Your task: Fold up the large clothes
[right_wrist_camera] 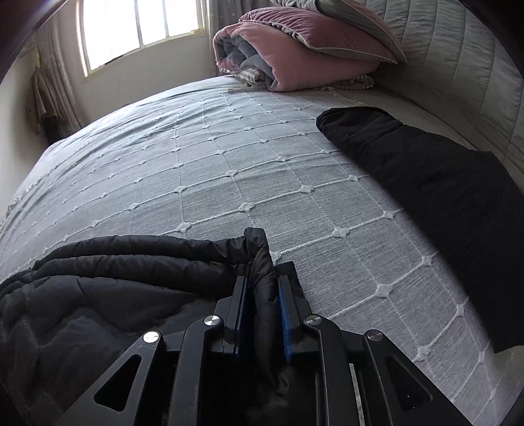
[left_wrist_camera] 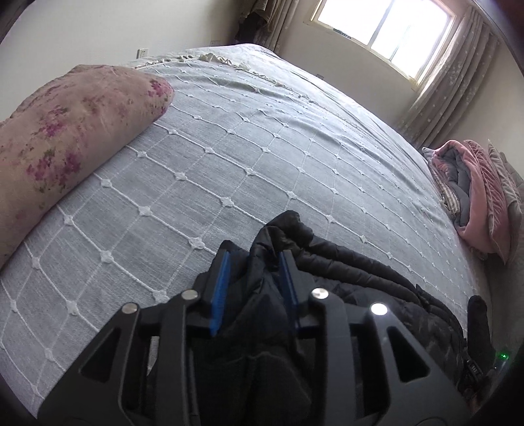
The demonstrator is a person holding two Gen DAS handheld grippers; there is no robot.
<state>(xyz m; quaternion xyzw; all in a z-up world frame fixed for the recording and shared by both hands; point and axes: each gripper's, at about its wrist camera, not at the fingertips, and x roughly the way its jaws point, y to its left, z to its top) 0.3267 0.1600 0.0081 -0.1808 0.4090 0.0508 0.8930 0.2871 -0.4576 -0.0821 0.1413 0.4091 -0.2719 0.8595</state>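
Note:
A black quilted puffer jacket (left_wrist_camera: 353, 272) lies bunched on the grey bedspread (left_wrist_camera: 229, 157). My left gripper (left_wrist_camera: 255, 259) is shut on a bunched fold of the jacket, which sticks up between its blue pads. My right gripper (right_wrist_camera: 262, 281) is shut on another edge of the same jacket (right_wrist_camera: 108, 278), the fabric pinched between its blue pads. The jacket spreads to the left in the right wrist view. A black folded garment (right_wrist_camera: 432, 196) lies flat on the bed at the right.
A floral pillow (left_wrist_camera: 62, 141) lies at the bed's left. A pink and grey folded quilt (right_wrist_camera: 288, 55) with cushions sits by the headboard (right_wrist_camera: 465, 65); it also shows in the left wrist view (left_wrist_camera: 471, 193). A window (left_wrist_camera: 386, 29) and curtains stand beyond.

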